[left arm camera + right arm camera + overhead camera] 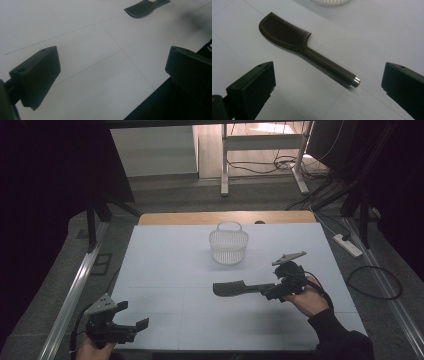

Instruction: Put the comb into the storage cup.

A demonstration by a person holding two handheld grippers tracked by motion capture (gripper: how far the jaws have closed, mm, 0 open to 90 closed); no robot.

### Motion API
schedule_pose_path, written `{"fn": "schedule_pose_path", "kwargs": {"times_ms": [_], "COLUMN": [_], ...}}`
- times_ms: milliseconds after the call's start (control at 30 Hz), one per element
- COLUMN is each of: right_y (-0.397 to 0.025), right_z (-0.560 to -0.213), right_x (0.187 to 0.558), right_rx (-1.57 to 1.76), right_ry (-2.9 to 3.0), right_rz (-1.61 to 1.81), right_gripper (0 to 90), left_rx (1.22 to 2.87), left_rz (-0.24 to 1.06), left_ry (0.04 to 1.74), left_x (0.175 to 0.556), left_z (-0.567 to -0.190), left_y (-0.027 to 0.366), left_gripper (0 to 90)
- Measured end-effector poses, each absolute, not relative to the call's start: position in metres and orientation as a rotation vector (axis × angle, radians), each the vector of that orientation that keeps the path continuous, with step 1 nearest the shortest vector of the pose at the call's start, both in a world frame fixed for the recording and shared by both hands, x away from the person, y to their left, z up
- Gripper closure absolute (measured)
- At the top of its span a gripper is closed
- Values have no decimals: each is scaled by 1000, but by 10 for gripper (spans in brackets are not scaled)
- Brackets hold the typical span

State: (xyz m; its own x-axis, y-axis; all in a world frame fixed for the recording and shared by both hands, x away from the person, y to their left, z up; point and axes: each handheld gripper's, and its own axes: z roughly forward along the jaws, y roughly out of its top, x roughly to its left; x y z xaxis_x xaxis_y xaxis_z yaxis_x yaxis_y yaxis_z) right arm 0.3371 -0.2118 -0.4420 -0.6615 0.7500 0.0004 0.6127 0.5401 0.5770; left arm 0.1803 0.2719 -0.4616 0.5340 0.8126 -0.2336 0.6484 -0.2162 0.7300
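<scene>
At the lower left of the high view, my left gripper sits near the bench's front corner, jaws apart and holding nothing. In the left gripper view those jaws frame bare white surface, with the toothed end of the comb just showing at the upper right of the frame. This hand has no part in the work for now, so I judge it best left idle and clear.

In the middle of the high view the comb lies flat on the bench, its toothed head to the left and its handle running right. Above it, toward the far edge, stands a white basket, well apart from the comb.

To the right, my right gripper is at the comb's handle end. In the right gripper view its jaws are wide apart with nothing between them; the comb lies ahead, its silver-capped handle tip between the two jaws but still in front of them.

The step in hand, as I read it, is the grasp. To do it well I should advance along the handle, lower until the jaws straddle it, and close across the round shaft rather than the cap or the teeth, squarely, so that it doesn't roll or skid away.
</scene>
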Motion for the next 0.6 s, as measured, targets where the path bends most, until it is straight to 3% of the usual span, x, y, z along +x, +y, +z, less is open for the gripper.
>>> {"fn": "schedule_pose_path", "kwargs": {"times_ms": [600], "right_y": [-191], "right_z": [-451], "right_x": [360], "right_rx": [1132], "right_ry": [2559], "right_rz": [725], "right_gripper": [0], "left_rx": [1943], "left_rz": [245], "left_ry": [1188], "left_x": [181], "left_z": [-462], "left_y": [272], "left_gripper": [8]}}
